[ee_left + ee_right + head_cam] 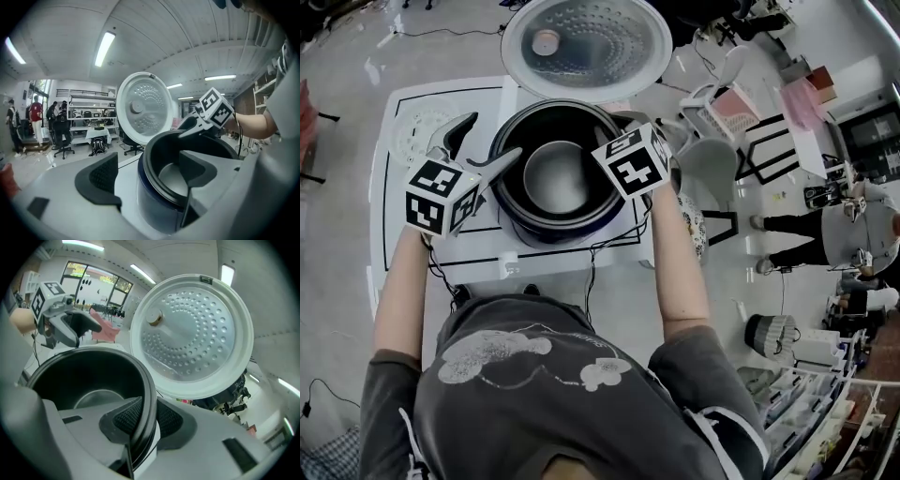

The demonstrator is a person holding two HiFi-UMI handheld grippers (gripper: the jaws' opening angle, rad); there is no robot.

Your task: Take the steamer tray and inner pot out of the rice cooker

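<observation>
The dark inner pot (558,178) sits in the rice cooker, whose perforated lid (586,42) stands open behind it. My right gripper (146,418) is shut on the pot's right rim (149,394), one pad inside and one outside. My left gripper (150,171) is open astride the left rim (147,164), its pads clear of the wall; in the head view it is at the pot's left (497,134). A white round perforated tray (417,129) lies on the table at the far left. Below the rim a dark blue wall (150,201) shows.
The cooker stands inside a black-outlined rectangle on a small white table (394,234). Cables run down from the grippers over the front edge. A white basket and chair (722,108) stand on the floor to the right, with a person (834,225) farther right.
</observation>
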